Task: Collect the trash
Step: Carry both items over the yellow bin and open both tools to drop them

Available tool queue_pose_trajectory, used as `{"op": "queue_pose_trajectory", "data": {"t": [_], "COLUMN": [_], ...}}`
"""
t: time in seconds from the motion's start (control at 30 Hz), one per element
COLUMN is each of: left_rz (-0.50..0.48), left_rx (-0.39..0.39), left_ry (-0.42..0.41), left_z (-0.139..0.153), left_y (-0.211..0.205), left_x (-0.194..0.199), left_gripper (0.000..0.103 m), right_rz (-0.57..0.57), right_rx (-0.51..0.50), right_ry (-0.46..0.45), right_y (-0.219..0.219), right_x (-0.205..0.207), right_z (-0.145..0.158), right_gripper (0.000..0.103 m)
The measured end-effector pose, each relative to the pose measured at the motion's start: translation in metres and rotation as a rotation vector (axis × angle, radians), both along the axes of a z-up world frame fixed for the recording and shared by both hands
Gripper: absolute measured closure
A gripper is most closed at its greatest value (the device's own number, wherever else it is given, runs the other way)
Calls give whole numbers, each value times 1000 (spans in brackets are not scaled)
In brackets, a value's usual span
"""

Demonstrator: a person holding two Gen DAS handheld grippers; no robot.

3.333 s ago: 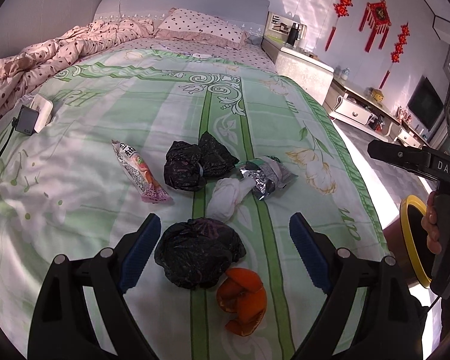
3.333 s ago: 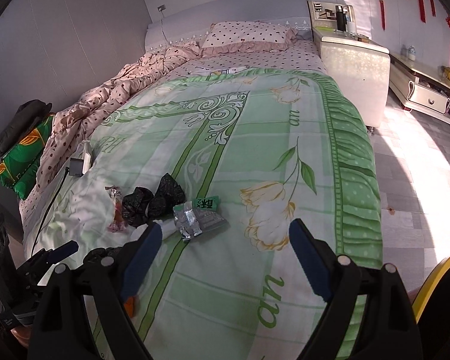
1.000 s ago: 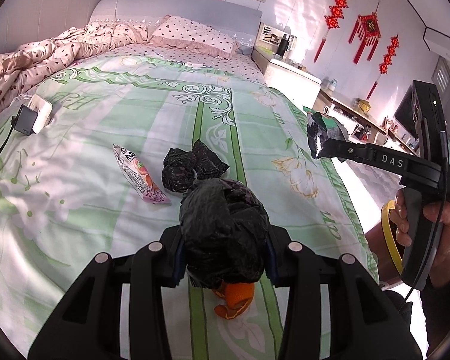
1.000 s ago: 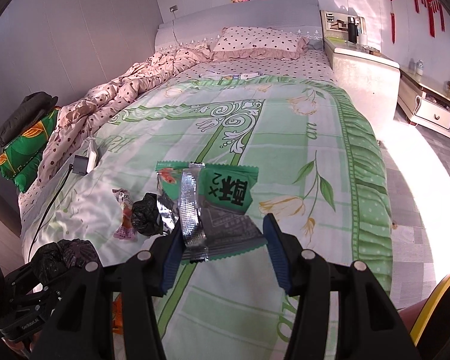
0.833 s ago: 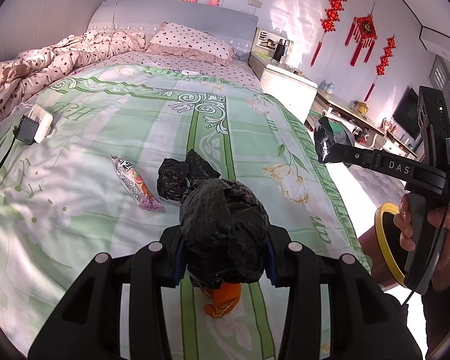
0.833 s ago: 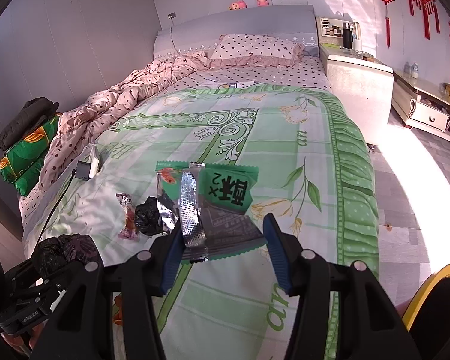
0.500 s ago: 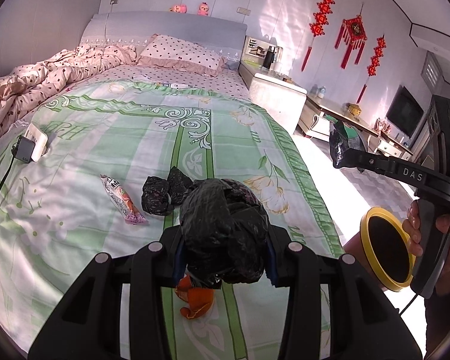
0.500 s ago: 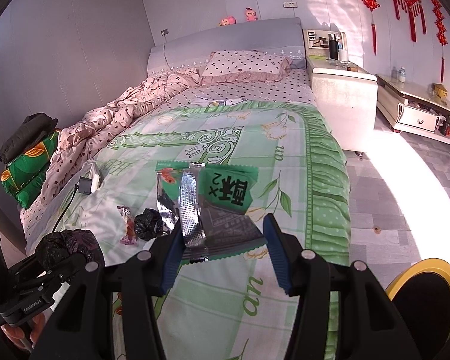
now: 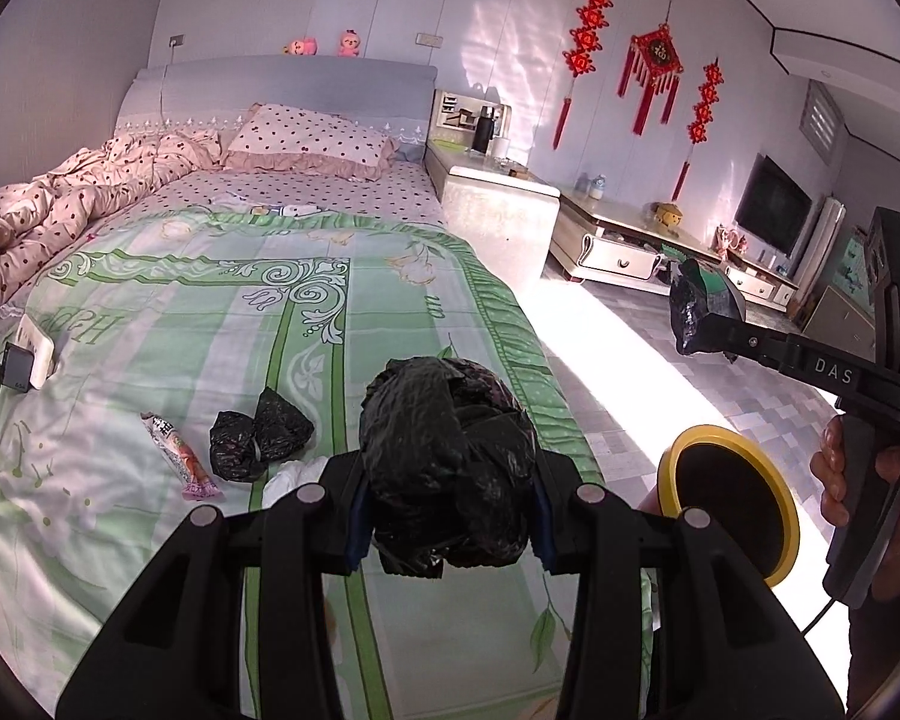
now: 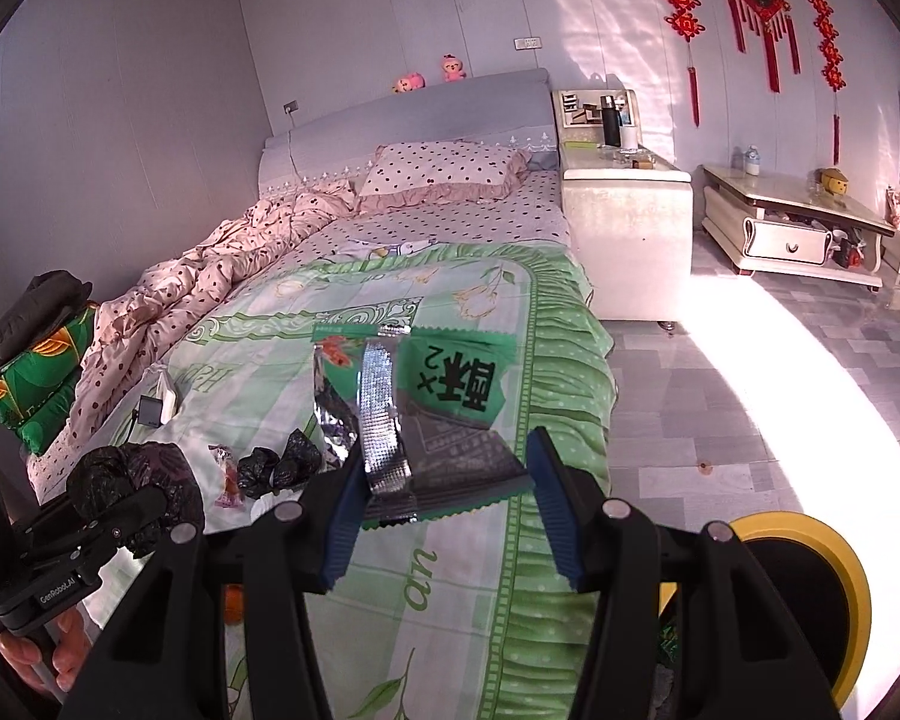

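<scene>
My left gripper (image 9: 447, 519) is shut on a crumpled black plastic bag (image 9: 447, 468) and holds it above the foot of the bed. My right gripper (image 10: 441, 507) is shut on a green and silver snack wrapper (image 10: 426, 414), raised over the bed's right edge; it also shows in the left wrist view (image 9: 699, 315). A yellow-rimmed trash bin (image 9: 729, 504) stands on the floor beside the bed, below the right gripper (image 10: 810, 588). On the green bedspread lie a second black bag (image 9: 258, 435), a pink snack wrapper (image 9: 177, 456) and a white tissue (image 9: 294, 474).
A charger and white power bank (image 9: 27, 357) lie at the bed's left. A rumpled dotted quilt (image 9: 60, 204) and pillow (image 9: 312, 141) are at the head. A white nightstand (image 9: 498, 204) and low cabinet (image 9: 630, 240) stand right of the bed, with tiled floor (image 10: 750, 408) between.
Both grippers have pulled back and risen from the bed, each still holding its trash. The yellow-rimmed bin has come further into view at the lower right.
</scene>
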State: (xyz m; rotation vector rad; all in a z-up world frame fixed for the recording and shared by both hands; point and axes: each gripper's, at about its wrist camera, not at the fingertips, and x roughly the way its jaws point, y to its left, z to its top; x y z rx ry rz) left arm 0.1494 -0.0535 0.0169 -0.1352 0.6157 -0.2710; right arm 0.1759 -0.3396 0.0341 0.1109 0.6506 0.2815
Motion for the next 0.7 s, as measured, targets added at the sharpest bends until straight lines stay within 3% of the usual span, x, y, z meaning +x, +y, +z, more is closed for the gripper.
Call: {"op": "queue_pose_trajectory", "data": {"t": [0.33, 0.7], "left_rz": [-96, -212], "left_rx": [15, 5], "left_ry": [-35, -20], "left_z": [24, 24], "left_y": [-65, -138], "left_x": [3, 12], "left_gripper": [64, 64], "right_rz": [-87, -183], "right_rx": [3, 7], "right_ry": [-19, -21], "right_y": [-53, -109], "right_x": [-18, -33], "right_z": [10, 10], "right_gripper": [54, 54]}}
